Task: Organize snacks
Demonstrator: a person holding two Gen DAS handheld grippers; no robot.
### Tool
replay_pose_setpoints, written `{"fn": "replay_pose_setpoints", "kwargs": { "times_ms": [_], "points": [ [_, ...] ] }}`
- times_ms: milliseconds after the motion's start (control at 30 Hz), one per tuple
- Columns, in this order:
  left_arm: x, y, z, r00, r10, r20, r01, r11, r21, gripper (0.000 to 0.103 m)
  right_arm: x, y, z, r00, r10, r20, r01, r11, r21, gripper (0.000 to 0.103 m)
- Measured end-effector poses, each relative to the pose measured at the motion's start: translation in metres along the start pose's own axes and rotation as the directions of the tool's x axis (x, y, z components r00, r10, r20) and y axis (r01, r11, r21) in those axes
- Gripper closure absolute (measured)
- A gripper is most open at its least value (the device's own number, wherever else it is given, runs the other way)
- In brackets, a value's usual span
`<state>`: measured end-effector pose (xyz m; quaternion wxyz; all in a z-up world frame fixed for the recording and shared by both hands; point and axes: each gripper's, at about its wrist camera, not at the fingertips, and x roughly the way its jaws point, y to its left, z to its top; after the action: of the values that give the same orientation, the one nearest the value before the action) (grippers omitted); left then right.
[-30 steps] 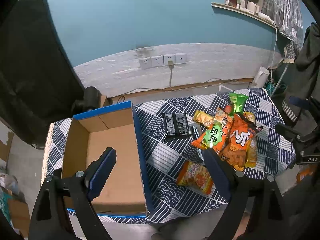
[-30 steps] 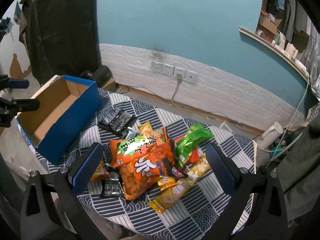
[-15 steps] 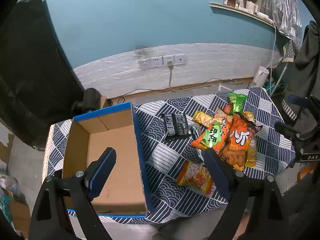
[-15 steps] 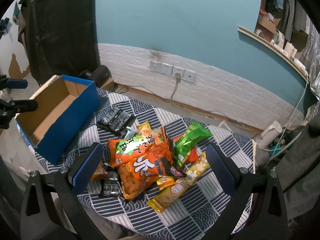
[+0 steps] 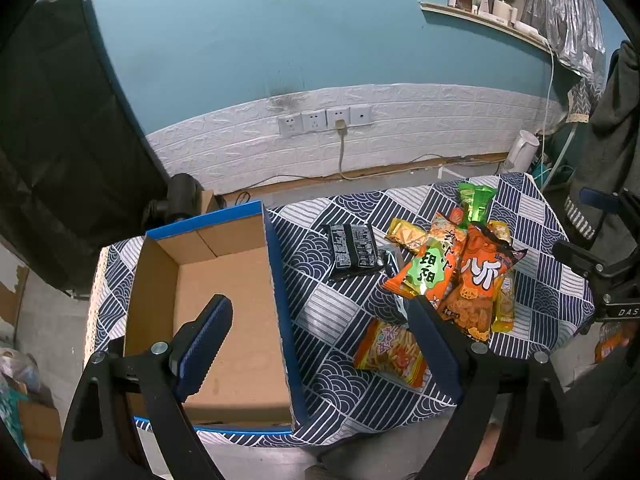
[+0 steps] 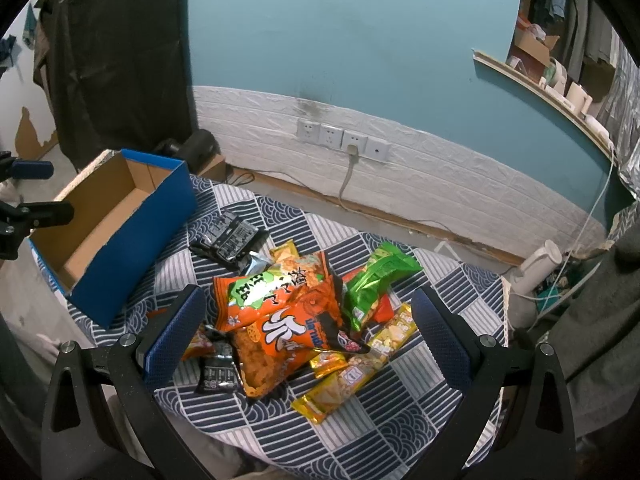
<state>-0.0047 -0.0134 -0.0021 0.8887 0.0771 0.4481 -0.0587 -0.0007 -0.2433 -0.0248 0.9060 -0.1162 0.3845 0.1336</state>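
A blue cardboard box (image 5: pixel 224 300) with nothing in it sits at the table's left end; it also shows in the right wrist view (image 6: pixel 120 232). A pile of snack bags lies to its right: orange bags (image 6: pixel 288 324) (image 5: pixel 480 280), a green bag (image 6: pixel 372 284) (image 5: pixel 474 200), yellow packs (image 6: pixel 360 372), black packs (image 6: pixel 232 236) (image 5: pixel 354 248) and a small orange bag (image 5: pixel 390 354). My left gripper (image 5: pixel 320 328) is open, above the box's right wall. My right gripper (image 6: pixel 306 320) is open, above the pile. Neither holds anything.
The table wears a navy and white patterned cloth (image 6: pixel 440 288). A white brick wall strip with sockets (image 6: pixel 344 140) and a plugged cable runs behind. A dark curtain (image 5: pixel 60 140) hangs at left. A white kettle (image 6: pixel 540 264) stands on the floor at right.
The right gripper has drifted slightly lower and closer over the snack pile. The left gripper has barely moved. Both stay open.
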Motion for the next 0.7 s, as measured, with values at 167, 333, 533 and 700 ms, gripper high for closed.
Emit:
{"fn": "replay_pose_setpoints", "kwargs": {
  "times_ms": [167,333,533,700],
  "points": [
    [0.0005,0.0001,-0.0004,1.0,0.002,-0.001,-0.002,1.0,-0.004,0.013,-0.0004,0.0002,0.0003,1.0,0.0,0.002,0.0,1.0,0.0,0.003],
    [0.0009,0.0003,-0.0001,1.0,0.001,-0.003,-0.001,1.0,-0.003,0.013,-0.0003,-0.0017,-0.001,1.0,-0.002,0.001,0.002,1.0,0.005,0.003],
    [0.0043,-0.0026,-0.0001,1.0,0.006,-0.009,-0.006,1.0,0.004,0.013,-0.0003,-0.0045,-0.002,1.0,-0.006,-0.008,0.006,1.0,0.007,0.003],
    [0.005,-0.0033,-0.0004,1.0,0.01,-0.008,-0.01,1.0,0.005,0.013,-0.0016,-0.0055,-0.0019,1.0,-0.007,-0.008,0.007,1.0,0.008,0.003]
  ]
}}
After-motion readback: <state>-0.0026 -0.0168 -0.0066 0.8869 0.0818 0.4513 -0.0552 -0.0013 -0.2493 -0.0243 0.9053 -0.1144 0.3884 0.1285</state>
